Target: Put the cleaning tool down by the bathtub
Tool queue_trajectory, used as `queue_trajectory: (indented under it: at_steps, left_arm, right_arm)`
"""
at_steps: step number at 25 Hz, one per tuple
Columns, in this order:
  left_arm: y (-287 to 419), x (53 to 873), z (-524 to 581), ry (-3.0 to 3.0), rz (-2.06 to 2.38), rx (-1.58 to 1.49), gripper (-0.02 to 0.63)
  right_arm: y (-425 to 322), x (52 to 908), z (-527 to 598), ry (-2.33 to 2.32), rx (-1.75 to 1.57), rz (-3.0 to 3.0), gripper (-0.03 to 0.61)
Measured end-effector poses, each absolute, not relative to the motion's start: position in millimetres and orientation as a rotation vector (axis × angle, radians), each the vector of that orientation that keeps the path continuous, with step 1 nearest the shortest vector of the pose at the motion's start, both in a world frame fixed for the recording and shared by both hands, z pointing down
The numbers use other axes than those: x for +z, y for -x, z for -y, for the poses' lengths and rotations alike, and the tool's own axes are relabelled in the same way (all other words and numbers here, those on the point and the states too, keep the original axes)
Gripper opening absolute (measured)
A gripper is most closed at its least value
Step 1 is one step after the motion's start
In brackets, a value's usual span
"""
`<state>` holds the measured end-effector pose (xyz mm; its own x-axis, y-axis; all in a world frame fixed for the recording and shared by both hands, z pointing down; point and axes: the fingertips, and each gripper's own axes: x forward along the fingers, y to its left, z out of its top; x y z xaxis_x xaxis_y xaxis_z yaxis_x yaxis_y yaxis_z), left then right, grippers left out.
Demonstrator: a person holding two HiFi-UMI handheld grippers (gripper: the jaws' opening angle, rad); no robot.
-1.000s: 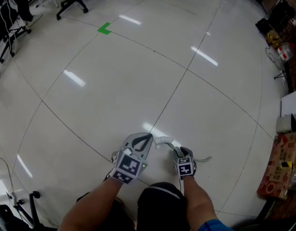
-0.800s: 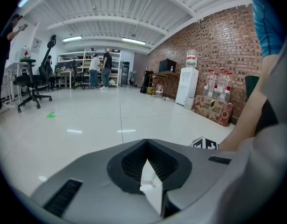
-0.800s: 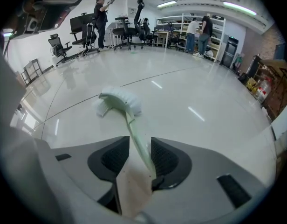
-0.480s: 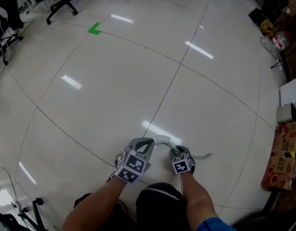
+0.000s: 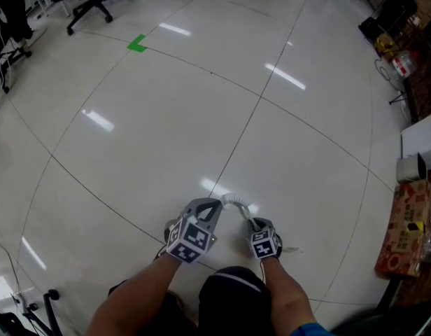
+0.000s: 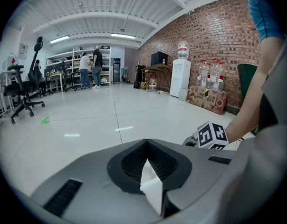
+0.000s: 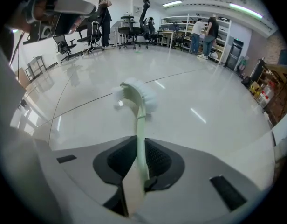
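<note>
In the head view, a green tape mark [image 5: 137,44] lies on the glossy tiled floor [image 5: 166,117] at about 11 o'clock. No bathtub shows in any view.

Low at 6 o'clock is the left gripper [image 5: 210,205]. In its own view the left gripper [image 6: 146,148] has its jaws together with nothing between them, and it points out over bare floor.

Just to its right, a toilet brush [image 5: 241,211] lies with its white bristle head [image 5: 232,199] toward 12 o'clock and its pale handle running back toward 5 o'clock into the right gripper [image 5: 257,226]. The right gripper view shows the brush [image 7: 139,118] rising straight out from between the jaws. The right gripper [image 7: 140,148] has just been closing its jaws, and they now clamp the handle well back from the bristles.

The step in hand looks like taking hold of the brush. Next it probably needs a lift clear of the floor, then a carry to wherever the bathtub stands. With so much brush ahead of the grip, the head may droop.
</note>
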<state>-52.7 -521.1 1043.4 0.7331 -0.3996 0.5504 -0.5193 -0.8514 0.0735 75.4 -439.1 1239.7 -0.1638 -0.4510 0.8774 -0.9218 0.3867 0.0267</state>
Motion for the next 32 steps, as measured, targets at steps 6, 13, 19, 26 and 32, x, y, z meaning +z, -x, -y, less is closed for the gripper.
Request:
queue_trajectory:
  at_steps: [6,13,19,26,32]
  left_arm:
    - [72,1008,515,-2.627,0.855,0.733,-0.002]
    - [101,898,488,-2.578,0.936,0.693,-0.002]
    - [120,771,459,-2.577,0.973,0.657,-0.002]
    - [115,623,419,-2.576,0.985,0.63,-0.002]
    - [117,519,377,-2.593,0.961,0.628,-0.002]
  right_arm:
    - [-75,1161,441,-1.316,0.727,1.801,0.066]
    - [-53,1006,431,-1.367,0.72,1.853,0.066]
    - [-43,876,397,-1.434,0.773,1.854,0.066]
    - [-43,730,355,-1.468,0.808,1.843,0.066]
    - [-37,618,319,-1.453,0.793,1.873,0.066]
